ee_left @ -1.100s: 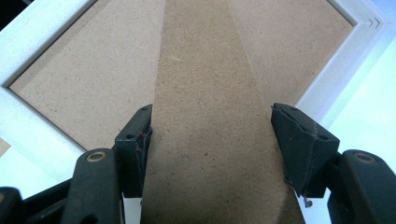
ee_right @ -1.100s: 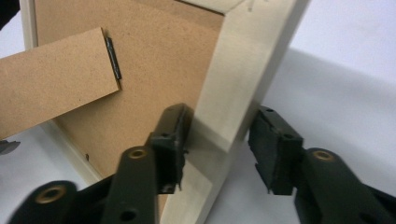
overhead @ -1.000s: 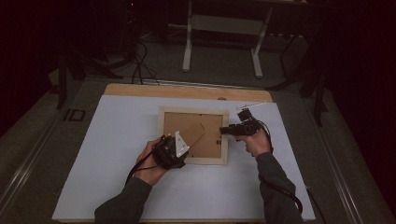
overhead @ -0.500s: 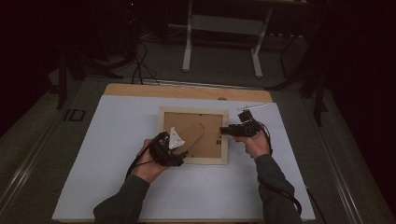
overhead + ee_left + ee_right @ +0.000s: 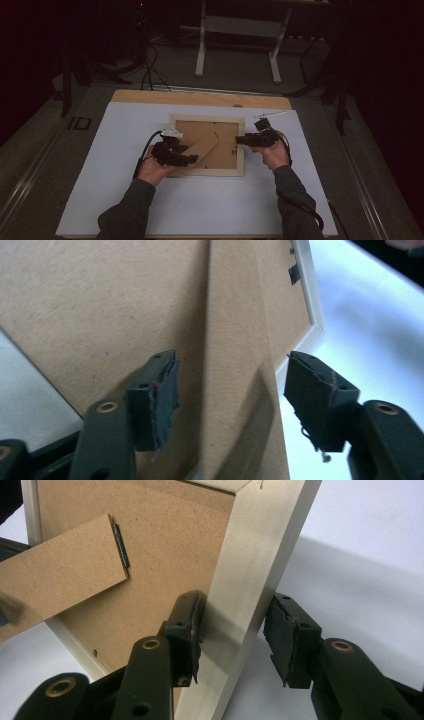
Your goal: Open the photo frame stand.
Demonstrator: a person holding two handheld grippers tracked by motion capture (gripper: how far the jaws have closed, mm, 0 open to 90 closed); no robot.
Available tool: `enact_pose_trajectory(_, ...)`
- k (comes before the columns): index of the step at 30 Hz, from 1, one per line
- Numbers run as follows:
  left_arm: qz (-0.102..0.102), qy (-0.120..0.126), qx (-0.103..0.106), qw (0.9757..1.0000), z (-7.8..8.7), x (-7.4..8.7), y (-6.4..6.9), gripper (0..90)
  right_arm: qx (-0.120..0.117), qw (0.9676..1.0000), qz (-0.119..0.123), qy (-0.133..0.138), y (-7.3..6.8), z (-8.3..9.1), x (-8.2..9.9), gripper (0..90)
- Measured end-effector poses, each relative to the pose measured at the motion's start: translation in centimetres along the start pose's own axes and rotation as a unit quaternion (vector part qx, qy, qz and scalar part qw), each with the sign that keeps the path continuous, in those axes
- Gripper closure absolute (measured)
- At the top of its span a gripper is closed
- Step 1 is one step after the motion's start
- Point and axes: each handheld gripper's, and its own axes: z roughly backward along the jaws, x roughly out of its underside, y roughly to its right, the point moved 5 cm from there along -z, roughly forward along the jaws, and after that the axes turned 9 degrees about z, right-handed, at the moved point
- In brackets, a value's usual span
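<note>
At table centre the face-down pale wooden picture frame (image 5: 207,145) lies, the right gripper (image 5: 232,630) straddling its three-o'clock rail, the left gripper (image 5: 227,390) closing, unpinched, round the brown fibreboard stand (image 5: 235,365) — a hasty tug could tear its hinge.

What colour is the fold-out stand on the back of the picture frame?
Plain cardboard brown, like the backing board; the stand shows best in the left gripper view.

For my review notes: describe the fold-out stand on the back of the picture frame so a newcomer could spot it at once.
On the white sheet covering the table lies a picture frame face down, its brown backing board up. Across that board a narrow brown strip, the stand, runs slantwise from a black hinge near the middle toward the left gripper. It alone lies at a slant.
</note>
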Motion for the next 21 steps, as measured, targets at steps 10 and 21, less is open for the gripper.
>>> enact_pose_trajectory(10,0.015,-0.044,0.033,0.9984,-0.8,0.3,0.2,46.9,0.003,1.0,0.004,0.001,-0.1,0.1,0.0,57.9)
enact_pose_trajectory(21,-0.016,-0.066,0.013,0.9976,-1.0,0.3,0.8,59.1,0.005,0.9999,0.01,0.006,-0.3,0.3,0.0,57.9)
